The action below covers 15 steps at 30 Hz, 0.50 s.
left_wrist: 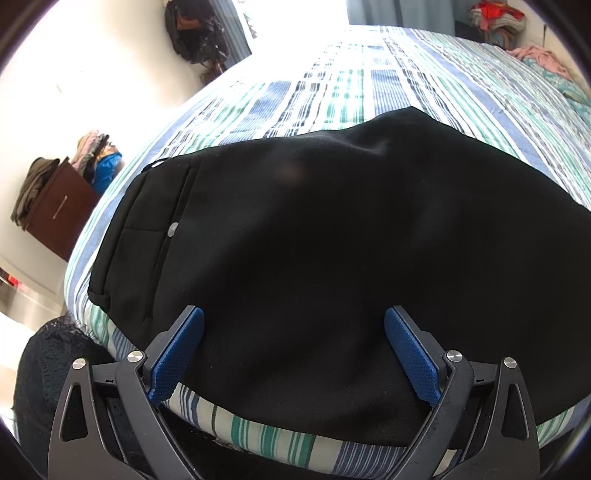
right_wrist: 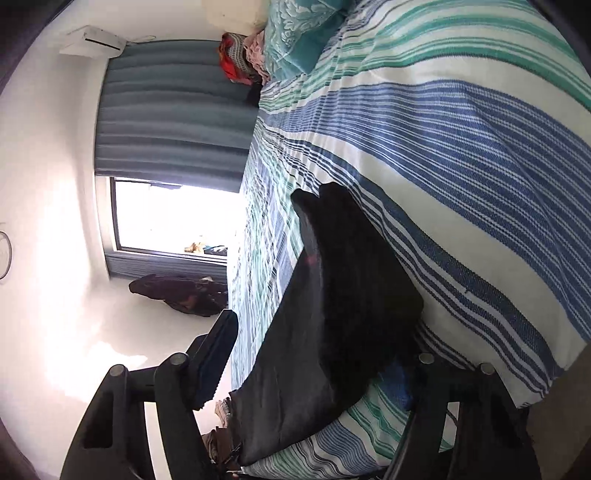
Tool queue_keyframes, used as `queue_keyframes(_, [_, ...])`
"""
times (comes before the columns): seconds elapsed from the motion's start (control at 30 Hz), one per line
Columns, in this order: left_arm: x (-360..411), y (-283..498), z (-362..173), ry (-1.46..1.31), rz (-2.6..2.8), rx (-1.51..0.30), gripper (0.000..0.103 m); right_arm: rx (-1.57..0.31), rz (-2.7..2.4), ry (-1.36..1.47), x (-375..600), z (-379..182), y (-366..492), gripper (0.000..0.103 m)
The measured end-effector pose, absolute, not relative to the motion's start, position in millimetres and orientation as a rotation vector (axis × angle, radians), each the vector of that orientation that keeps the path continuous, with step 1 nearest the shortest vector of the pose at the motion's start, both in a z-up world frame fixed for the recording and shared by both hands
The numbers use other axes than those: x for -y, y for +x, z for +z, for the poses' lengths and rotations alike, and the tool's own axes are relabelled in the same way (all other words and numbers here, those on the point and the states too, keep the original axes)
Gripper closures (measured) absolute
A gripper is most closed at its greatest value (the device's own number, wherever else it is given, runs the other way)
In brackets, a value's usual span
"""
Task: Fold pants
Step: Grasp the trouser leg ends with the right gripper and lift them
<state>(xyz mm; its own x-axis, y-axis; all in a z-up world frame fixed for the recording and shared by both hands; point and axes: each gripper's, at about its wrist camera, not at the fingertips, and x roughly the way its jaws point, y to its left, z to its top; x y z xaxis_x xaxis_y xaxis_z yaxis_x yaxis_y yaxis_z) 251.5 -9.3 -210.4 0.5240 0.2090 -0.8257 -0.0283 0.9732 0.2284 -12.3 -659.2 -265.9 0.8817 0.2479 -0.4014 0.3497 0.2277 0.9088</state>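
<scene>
Black pants (left_wrist: 314,240) lie folded in a wide slab on the striped bedspread (left_wrist: 369,85), near the bed's front edge. A back pocket with a grey button (left_wrist: 172,229) faces up at the left. My left gripper (left_wrist: 293,354) is open, its blue pads above the pants' near edge, holding nothing. In the right wrist view the camera is rolled sideways; the pants (right_wrist: 332,314) run from the middle down to the bed edge. My right gripper (right_wrist: 314,365) is open, its jaws either side of the pants' near end, the right pad (right_wrist: 397,380) partly hidden by cloth.
A brown dresser (left_wrist: 59,214) with piled clothes stands left of the bed. Teal pillows (right_wrist: 299,33) and a heap of clothes (left_wrist: 495,18) lie at the bed's head. A bright window (right_wrist: 170,218) with grey-blue curtains and a dark bag (right_wrist: 181,291) are across the room.
</scene>
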Motion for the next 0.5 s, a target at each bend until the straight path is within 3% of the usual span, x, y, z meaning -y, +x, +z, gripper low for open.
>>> queue_keyframes(0.1, [10.9, 251.7, -210.9, 0.203, 0.146, -1.006, 0.004, -0.561, -0.154, 1.317, 661.0, -262.7, -5.6, 0.045])
queue_keyframes(0.13, [10.9, 252.1, -211.1, 0.203, 0.146, -1.006, 0.004, -0.588, -0.180, 1.298, 660.5, -261.9, -2.3, 0.057])
queue_keyframes(0.17, [10.6, 252.2, -211.2, 0.200, 0.145, -1.006, 0.004, -0.628, -0.215, 1.268, 660.0, -260.5, 0.7, 0.078])
queue_keyframes(0.2, [10.0, 251.8, -211.2, 0.197, 0.146, -1.007, 0.004, -0.673, -0.255, 1.237, 660.5, -259.2, 2.6, 0.083])
queue_keyframes(0.37, [7.4, 252.1, -211.2, 0.184, 0.139, -1.008, 0.003, -0.688, -0.251, 1.237, 659.8, -248.1, 12.0, 0.091])
queue_keyframes(0.5, [6.8, 252.8, -211.2, 0.173, 0.135, -1.008, 0.003, -0.625, -0.143, 1.241, 643.6, -217.0, 25.0, 0.091])
